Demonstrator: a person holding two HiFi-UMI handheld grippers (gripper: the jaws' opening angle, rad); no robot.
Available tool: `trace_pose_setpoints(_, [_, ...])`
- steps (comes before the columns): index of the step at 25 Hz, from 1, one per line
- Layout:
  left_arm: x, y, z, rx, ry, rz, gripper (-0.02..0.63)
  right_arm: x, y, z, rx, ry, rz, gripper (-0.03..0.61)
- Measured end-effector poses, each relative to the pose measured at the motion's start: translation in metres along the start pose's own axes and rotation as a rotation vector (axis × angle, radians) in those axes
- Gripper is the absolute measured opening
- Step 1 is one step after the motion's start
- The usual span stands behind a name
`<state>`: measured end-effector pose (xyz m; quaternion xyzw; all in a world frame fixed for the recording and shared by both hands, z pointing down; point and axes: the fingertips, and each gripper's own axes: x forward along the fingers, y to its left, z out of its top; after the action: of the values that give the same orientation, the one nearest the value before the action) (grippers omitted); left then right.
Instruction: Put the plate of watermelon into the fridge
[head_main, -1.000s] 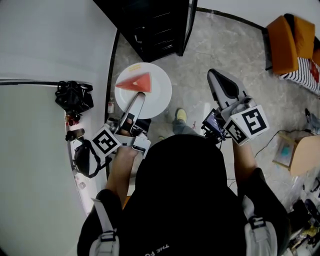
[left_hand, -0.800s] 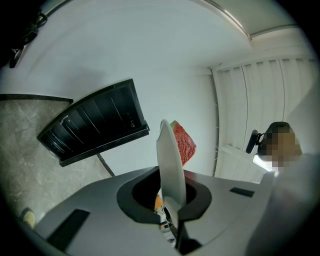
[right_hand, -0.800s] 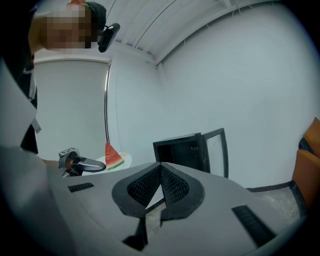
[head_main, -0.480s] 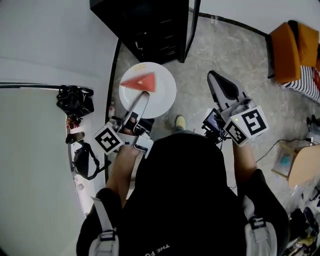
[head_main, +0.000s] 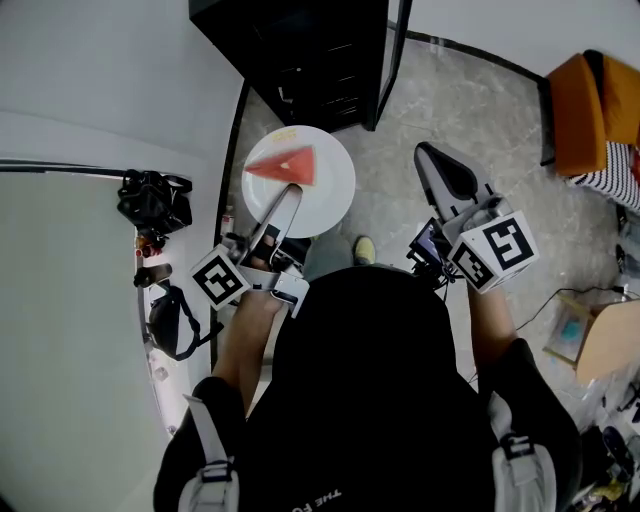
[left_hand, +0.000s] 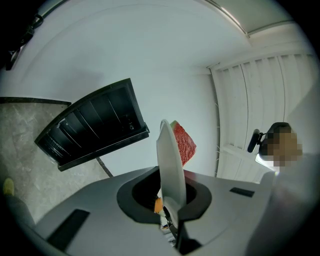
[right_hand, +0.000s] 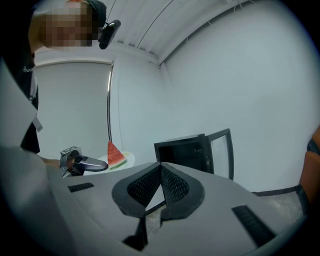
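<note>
Plate (head_main: 330, 185) of watermelon (head_main: 288, 165) juts forward, rim pinched in left tool (head_main: 284, 200).

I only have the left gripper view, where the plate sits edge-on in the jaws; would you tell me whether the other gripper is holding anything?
Observer: No. The right gripper has its jaws together with nothing between them.
Operator: Thank you. Is the fridge door open?
Observer: Yes. In the right gripper view the door of the fridge stands swung wide open.
Operator: And is the plate inside yet?
Observer: Not yet. The head view shows the plate in front of the fridge, above the floor.
</note>
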<state>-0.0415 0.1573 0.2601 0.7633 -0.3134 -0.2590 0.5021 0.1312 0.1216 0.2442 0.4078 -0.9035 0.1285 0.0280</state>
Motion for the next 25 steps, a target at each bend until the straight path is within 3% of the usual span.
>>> trace_pose_setpoints(10, [0.013,0.017,0.017,-0.015,0.023,-0.013,0.023,0.024,-0.008,0.001,-0.013,0.02,-0.016,0.014])
trace_pose_setpoints(25, [0.05,0.067,0.094,-0.016,0.013,0.02,0.023,0.129,-0.038,0.007,-0.001,0.057,0.019,0.014])
